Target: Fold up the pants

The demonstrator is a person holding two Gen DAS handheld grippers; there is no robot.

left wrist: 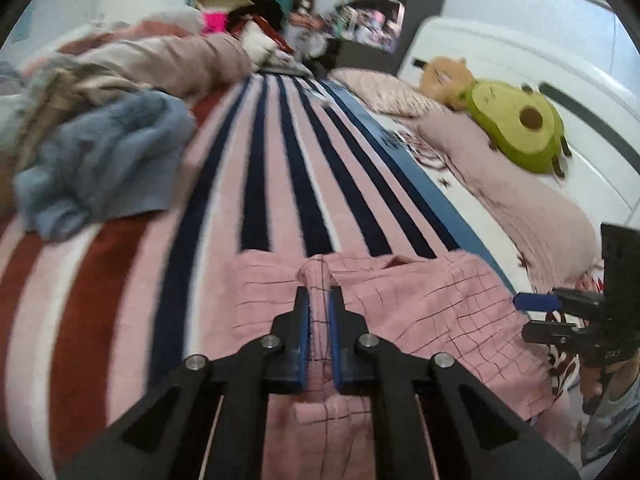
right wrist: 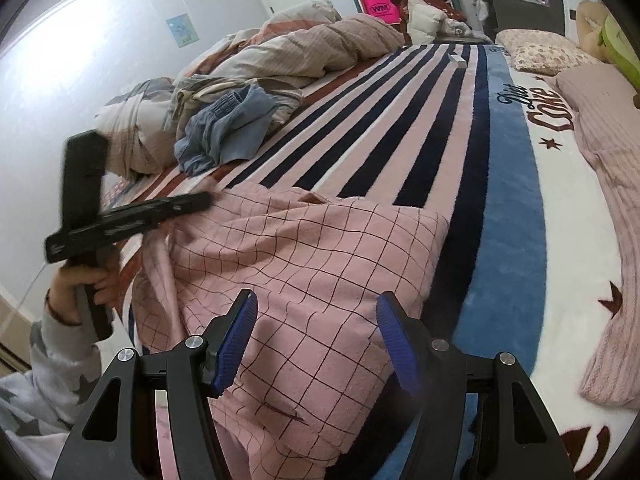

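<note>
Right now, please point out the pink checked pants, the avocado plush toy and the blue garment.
pink checked pants (right wrist: 304, 264), right wrist view, middle of the spread cloth
avocado plush toy (left wrist: 516, 124), left wrist view, green body
blue garment (left wrist: 100, 164), left wrist view, crumpled middle

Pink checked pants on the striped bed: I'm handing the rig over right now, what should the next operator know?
Left claw: shut on a bunched ridge of the pink checked fleece pants.
Right claw: open above the pants, holding nothing.
Pants: rumpled at the near edge of the striped pink, navy and red blanket.
Done: no neat fold visible.
Left: spread flat, fold.
</note>
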